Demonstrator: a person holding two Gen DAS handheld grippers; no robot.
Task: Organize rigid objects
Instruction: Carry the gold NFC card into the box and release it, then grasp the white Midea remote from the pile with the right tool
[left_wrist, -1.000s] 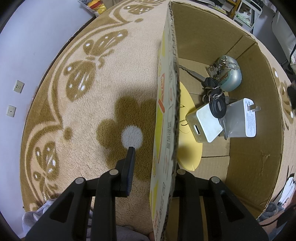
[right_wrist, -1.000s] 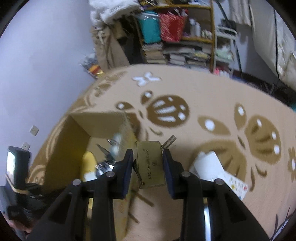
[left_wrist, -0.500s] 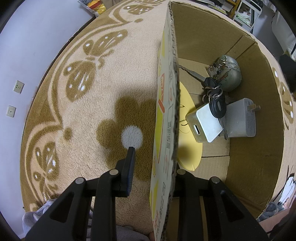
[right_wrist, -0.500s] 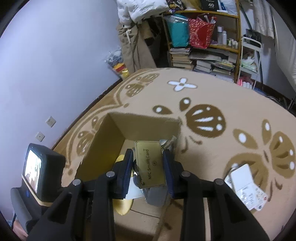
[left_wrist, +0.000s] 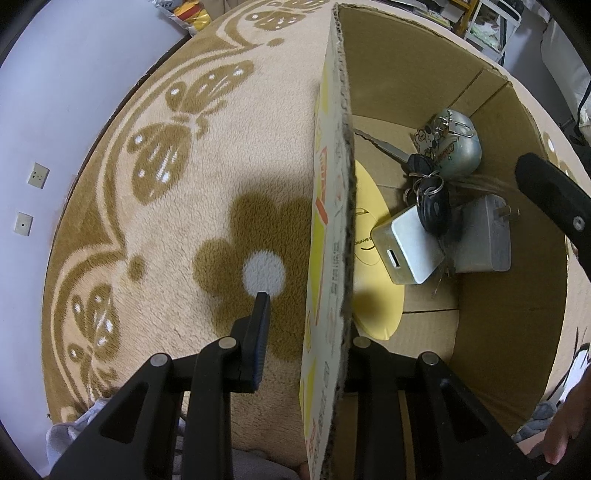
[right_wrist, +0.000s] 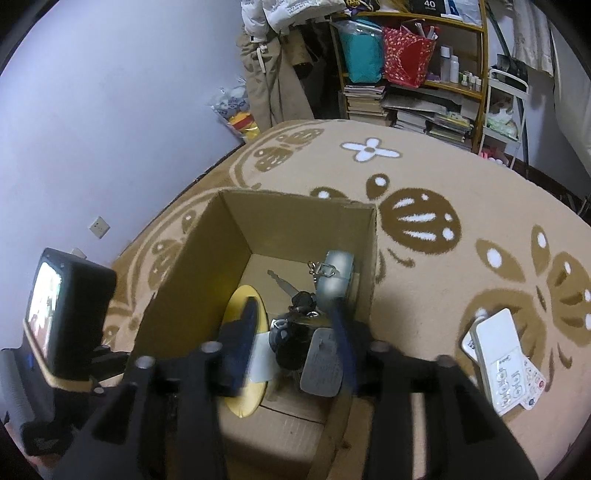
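Note:
An open cardboard box (left_wrist: 517, 295) (right_wrist: 295, 210) stands on the carpet. It holds a yellow disc (left_wrist: 373, 280), a white adapter block (left_wrist: 413, 243), a grey charger (left_wrist: 484, 240) (right_wrist: 321, 365), a bunch of keys (left_wrist: 432, 206) (right_wrist: 291, 343) and a silvery round case (left_wrist: 458, 151) (right_wrist: 334, 280). My left gripper (left_wrist: 306, 328) is open and straddles the box's near wall, with a gap between its outer finger and the cardboard. My right gripper (right_wrist: 293, 321) hangs over the box, blurred, jaws wide and holding nothing. One of its fingers (left_wrist: 550, 195) shows in the left wrist view. A brownish blur (left_wrist: 476, 182) streaks above the charger.
On the carpet right of the box lie a white card pack and a sticker sheet (right_wrist: 498, 354). A crowded shelf (right_wrist: 417, 74) and hanging clothes line the far wall. The left gripper's screen unit (right_wrist: 66, 314) stands left of the box. A hand (left_wrist: 565, 439) shows low right.
My right gripper carried the gold NFC card over the box, dropped lower, opened and let the card go. The left gripper and the box stayed put.

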